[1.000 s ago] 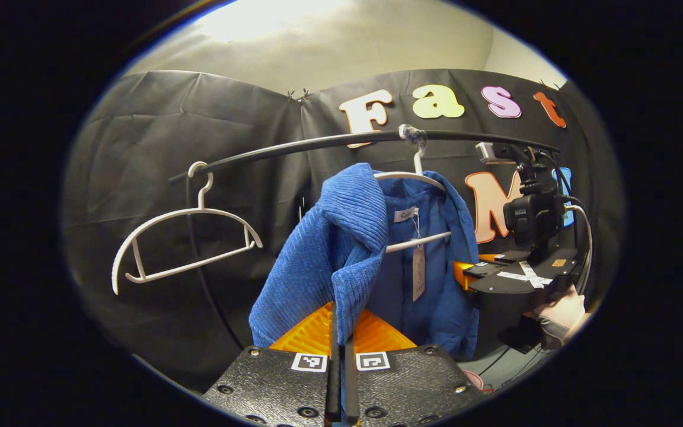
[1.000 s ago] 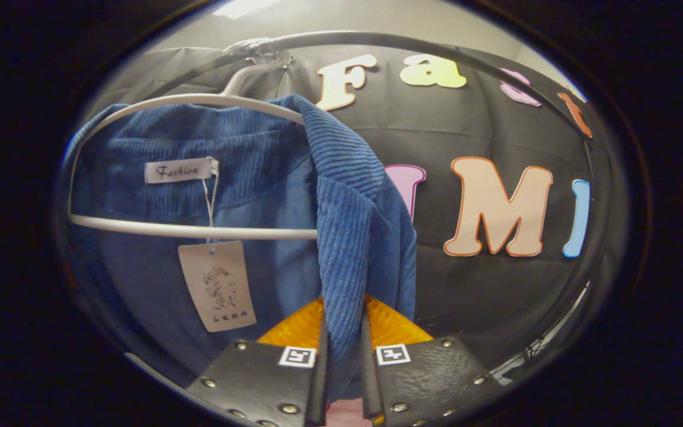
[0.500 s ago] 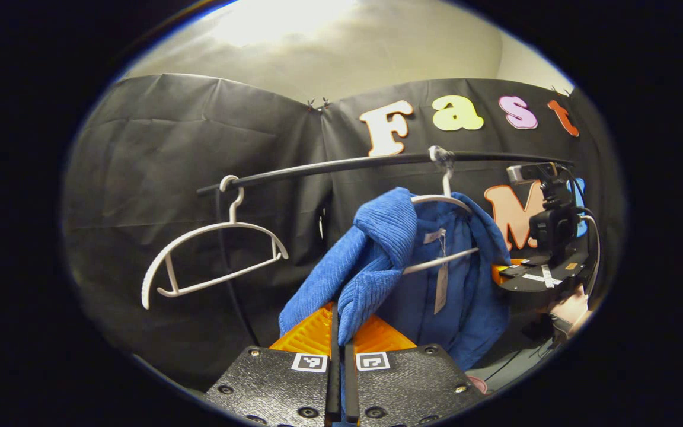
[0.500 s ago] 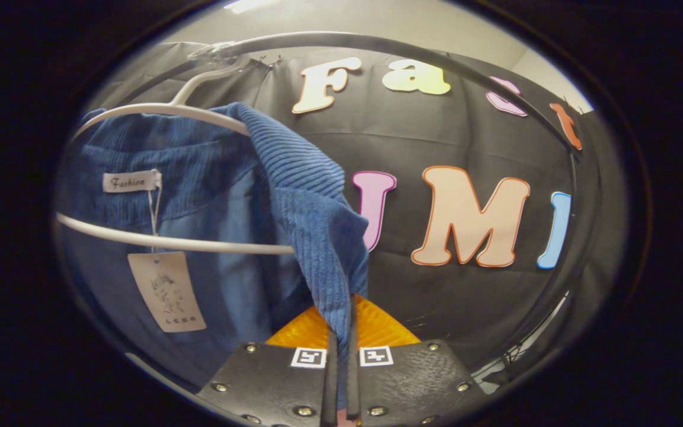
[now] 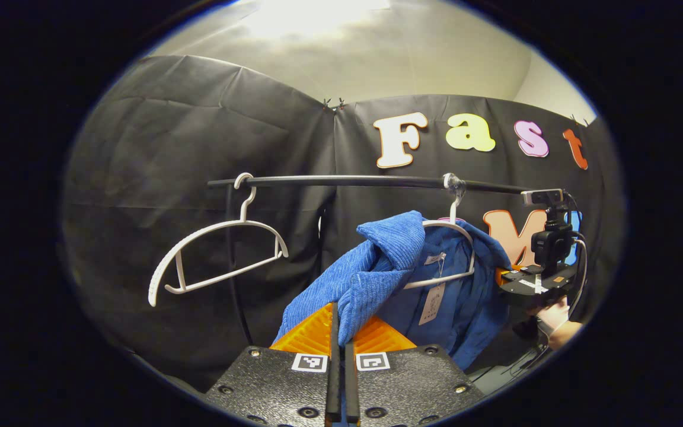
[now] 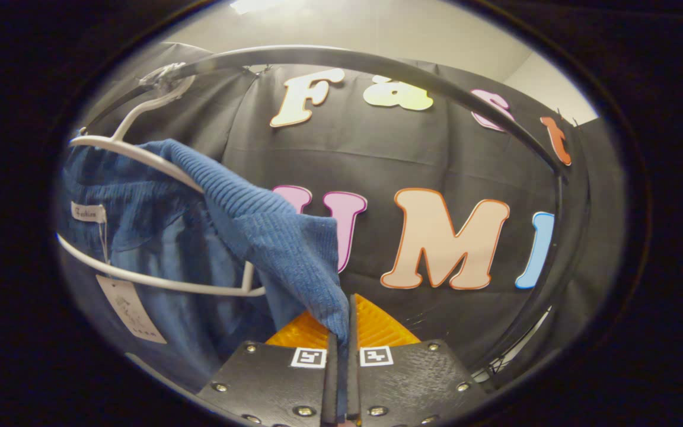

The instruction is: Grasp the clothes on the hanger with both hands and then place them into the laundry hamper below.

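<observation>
A blue corduroy jacket (image 5: 389, 267) hangs on a white hanger (image 5: 457, 228) from a black rail (image 5: 347, 181). My left gripper (image 5: 339, 323) is shut on the jacket's near front edge, which is drawn out toward me. In the right gripper view the same jacket (image 6: 241, 231) stretches from its hanger (image 6: 140, 157) down into my right gripper (image 6: 341, 320), which is shut on the other front edge. The right gripper (image 5: 534, 283) and the hand (image 5: 555, 326) holding it also appear at the far right of the left gripper view, beside the jacket.
An empty white hanger (image 5: 217, 249) hangs at the left end of the rail. A paper tag (image 6: 131, 308) dangles inside the jacket. The rail (image 6: 436, 77) arcs overhead in the right gripper view. Black cloth walls stand behind.
Both grippers have drawn back from the rail, pulling the jacket's front edges outward off the hanger's shoulders. The right gripper's fingers have closed tight on the fabric.
</observation>
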`<move>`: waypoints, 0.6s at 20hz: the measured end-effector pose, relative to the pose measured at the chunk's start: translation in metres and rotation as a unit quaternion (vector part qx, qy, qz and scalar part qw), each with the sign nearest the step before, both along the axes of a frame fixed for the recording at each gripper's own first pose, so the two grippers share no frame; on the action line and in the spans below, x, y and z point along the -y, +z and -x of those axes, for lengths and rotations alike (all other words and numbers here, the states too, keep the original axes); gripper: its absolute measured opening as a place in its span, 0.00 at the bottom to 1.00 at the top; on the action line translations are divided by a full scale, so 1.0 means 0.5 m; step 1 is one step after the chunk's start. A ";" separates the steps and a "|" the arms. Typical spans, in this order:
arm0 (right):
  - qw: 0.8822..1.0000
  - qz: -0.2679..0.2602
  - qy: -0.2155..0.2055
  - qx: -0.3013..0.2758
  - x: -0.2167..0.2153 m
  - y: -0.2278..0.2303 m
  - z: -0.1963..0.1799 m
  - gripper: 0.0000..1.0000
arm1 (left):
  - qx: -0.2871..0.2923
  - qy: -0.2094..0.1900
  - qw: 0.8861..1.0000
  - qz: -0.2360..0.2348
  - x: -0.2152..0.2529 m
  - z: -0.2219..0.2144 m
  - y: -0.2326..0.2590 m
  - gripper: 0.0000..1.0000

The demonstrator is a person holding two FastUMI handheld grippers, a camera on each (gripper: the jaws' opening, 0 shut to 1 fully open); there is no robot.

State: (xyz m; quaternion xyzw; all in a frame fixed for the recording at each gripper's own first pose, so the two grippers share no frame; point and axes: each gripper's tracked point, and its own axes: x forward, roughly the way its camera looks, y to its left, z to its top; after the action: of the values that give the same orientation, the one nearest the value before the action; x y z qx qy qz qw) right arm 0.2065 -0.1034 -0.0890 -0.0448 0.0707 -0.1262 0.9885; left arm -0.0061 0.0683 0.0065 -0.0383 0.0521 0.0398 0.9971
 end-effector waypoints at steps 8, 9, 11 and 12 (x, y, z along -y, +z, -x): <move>0.998 0.042 -0.014 0.035 0.052 0.054 -0.066 0.06 | 0.036 -0.031 0.999 0.002 0.009 0.004 0.083 0.03; 0.998 0.040 -0.016 0.041 0.056 0.061 -0.077 0.06 | 0.037 -0.027 0.999 0.001 0.001 0.005 0.088 0.03; 0.997 0.044 -0.021 0.054 0.063 0.079 -0.091 0.06 | 0.040 -0.016 0.999 0.005 -0.017 0.004 0.096 0.04; 0.997 0.050 -0.022 0.061 0.065 0.088 -0.098 0.06 | 0.039 -0.008 0.999 0.007 -0.030 0.000 0.096 0.04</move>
State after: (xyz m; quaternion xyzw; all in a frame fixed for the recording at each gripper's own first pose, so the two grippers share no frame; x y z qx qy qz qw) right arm 0.2554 -0.1361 -0.0449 -0.0845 0.0048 -0.1537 0.9845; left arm -0.0062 0.0831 0.0547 -0.0461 0.0137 0.0296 0.9984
